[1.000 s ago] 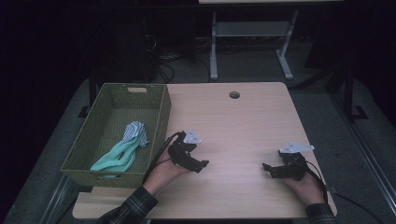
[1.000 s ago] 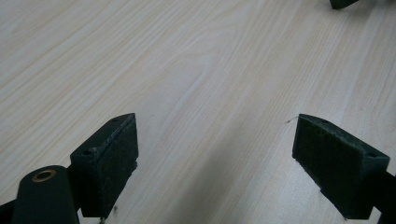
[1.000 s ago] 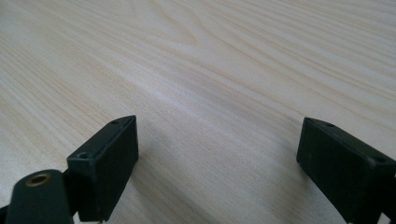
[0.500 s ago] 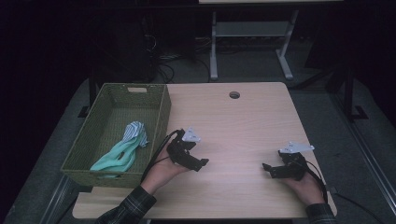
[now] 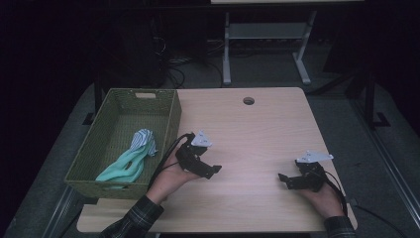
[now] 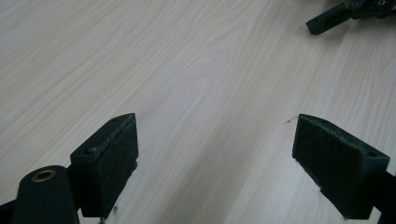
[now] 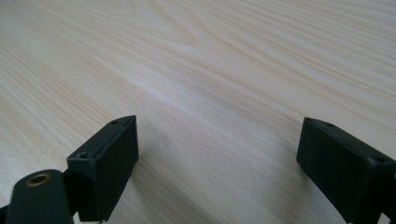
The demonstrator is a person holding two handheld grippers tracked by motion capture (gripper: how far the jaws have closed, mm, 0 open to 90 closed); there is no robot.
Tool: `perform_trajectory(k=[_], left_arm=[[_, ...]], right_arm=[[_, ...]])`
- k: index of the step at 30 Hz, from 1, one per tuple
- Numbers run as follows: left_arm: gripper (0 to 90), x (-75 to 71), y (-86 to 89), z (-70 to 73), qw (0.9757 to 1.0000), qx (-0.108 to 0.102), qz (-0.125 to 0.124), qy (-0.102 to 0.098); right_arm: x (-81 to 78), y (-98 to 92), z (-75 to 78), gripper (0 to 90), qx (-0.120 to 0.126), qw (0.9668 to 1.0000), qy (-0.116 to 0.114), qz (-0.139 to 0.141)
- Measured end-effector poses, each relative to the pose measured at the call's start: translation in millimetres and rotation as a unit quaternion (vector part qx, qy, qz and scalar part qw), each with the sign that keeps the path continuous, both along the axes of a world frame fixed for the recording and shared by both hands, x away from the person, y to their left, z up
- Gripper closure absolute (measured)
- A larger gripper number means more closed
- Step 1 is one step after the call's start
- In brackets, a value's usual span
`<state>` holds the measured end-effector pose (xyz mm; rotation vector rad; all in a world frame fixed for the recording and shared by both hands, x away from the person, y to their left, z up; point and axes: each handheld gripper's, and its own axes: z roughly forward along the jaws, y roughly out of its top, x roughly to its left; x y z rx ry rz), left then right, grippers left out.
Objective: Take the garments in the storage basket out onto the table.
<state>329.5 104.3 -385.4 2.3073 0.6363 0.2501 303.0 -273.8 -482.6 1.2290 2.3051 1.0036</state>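
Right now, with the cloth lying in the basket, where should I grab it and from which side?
Grip the bunched striped end of the cloth, which sits highest. Come straight down from above with the left gripper, since the basket walls block any sideways approach.

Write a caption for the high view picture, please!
Two open grippers, left gripper and right gripper, rest on a wooden table beside a basket of cloths.

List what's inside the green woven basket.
The green woven basket at the table's left edge holds a mint-green cloth and a blue-and-white striped cloth, bunched together. Anything under the cloths, or hidden by the basket's near wall, can't be seen.
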Motion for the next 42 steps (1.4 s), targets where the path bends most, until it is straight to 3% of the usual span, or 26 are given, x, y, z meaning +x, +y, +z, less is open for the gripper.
perform_trajectory(k=[9, 28, 42], left_arm=[[13.9, 1.1, 0.2, 12.8, 0.9999, -0.009, -0.005, -0.005], [13.9, 6.1, 6.5, 34.3, 0.9999, -0.005, -0.011, -0.008], [14.2, 8.0, 23.2, 47.5, 0.9997, -0.018, -0.005, -0.013]], right_arm=[[-0.1, 0.2, 0.0, 12.3, 0.000, 1.0000, 0.001, -0.001], [-0.3, 0.1, 0.1, 11.2, 0.000, 1.0000, 0.002, -0.004], [-0.1, 0.3, -0.3, 9.8, -0.001, 1.0000, 0.001, -0.005]])
